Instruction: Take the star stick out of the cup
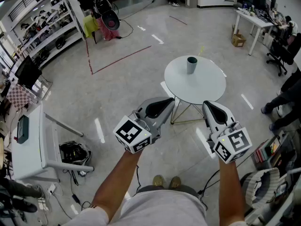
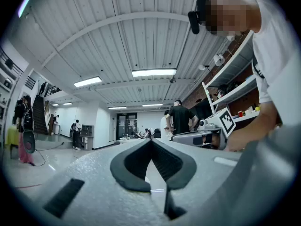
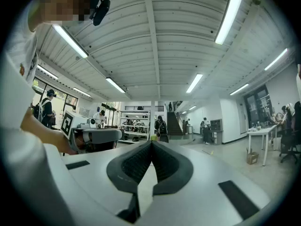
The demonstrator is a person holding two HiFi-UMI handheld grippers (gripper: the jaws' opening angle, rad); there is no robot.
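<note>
Both of my grippers were held out in front of me, short of the round white table [image 1: 207, 89], with the left gripper [image 1: 172, 100] and the right gripper [image 1: 205, 103] side by side and apart from each other. My left jaws were pressed together at the tips with nothing between them, and my right jaws were closed the same way, empty. The grey cup [image 1: 192, 65] stood upright on the far part of the table, well apart from both grippers. I could not make out the star stick in it.
</note>
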